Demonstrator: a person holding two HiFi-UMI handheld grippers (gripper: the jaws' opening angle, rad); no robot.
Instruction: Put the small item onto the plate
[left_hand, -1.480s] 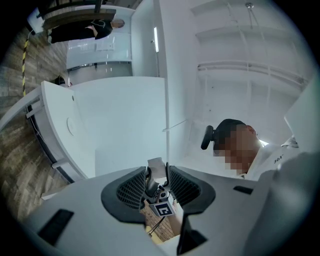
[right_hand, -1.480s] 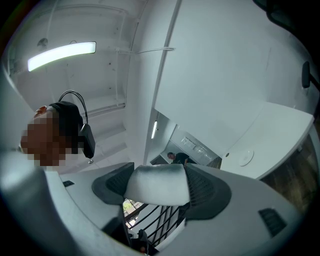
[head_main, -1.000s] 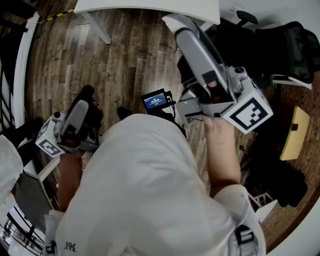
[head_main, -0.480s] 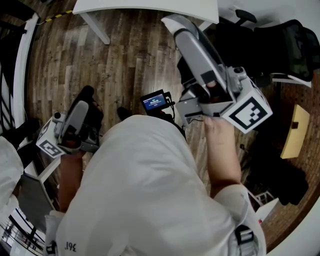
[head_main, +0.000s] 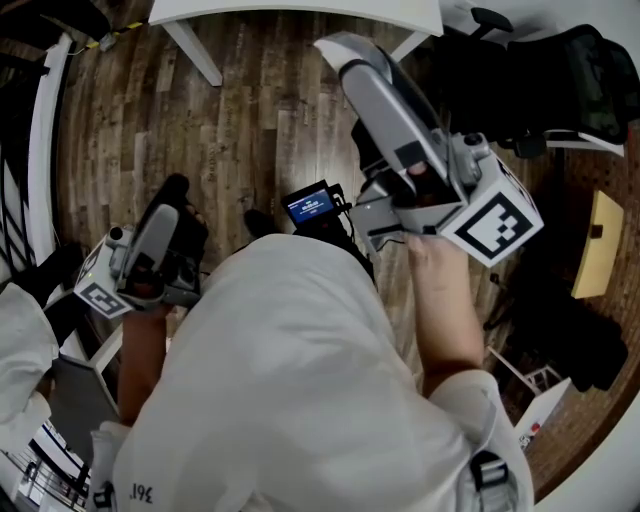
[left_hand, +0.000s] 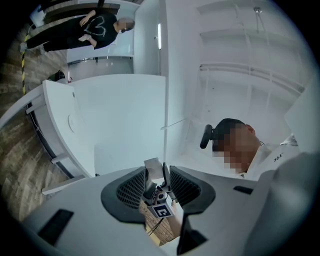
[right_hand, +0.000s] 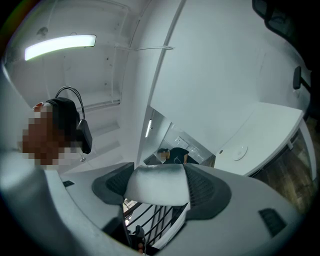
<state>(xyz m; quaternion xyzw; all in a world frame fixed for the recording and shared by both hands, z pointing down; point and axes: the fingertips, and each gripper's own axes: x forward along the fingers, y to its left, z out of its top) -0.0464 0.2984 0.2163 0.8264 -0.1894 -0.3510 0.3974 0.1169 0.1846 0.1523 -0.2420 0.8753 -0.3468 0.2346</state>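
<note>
Our right gripper (head_main: 352, 58) clamps the white item (right_hand: 156, 186) squarely between its jaws, up in the air and resting on nothing. Our left gripper (left_hand: 158, 176) holds nothing, its jaws parted by a narrow gap. Below us lies a wood floor (head_main: 240, 120). A white table (head_main: 300, 12) stands at its far edge, with dark chairs (head_main: 560, 70) to the right.

My left tongs (head_main: 172, 200) hung at the frame's left and my right tongs (head_main: 342, 52) at upper centre, with the small item (right_hand: 157, 186) between their jaws. A screen (head_main: 310, 203) sat between both tongs. The table (head_main: 300, 10) ran along the top edge, with a chair (head_main: 545, 70) at upper right.
</note>
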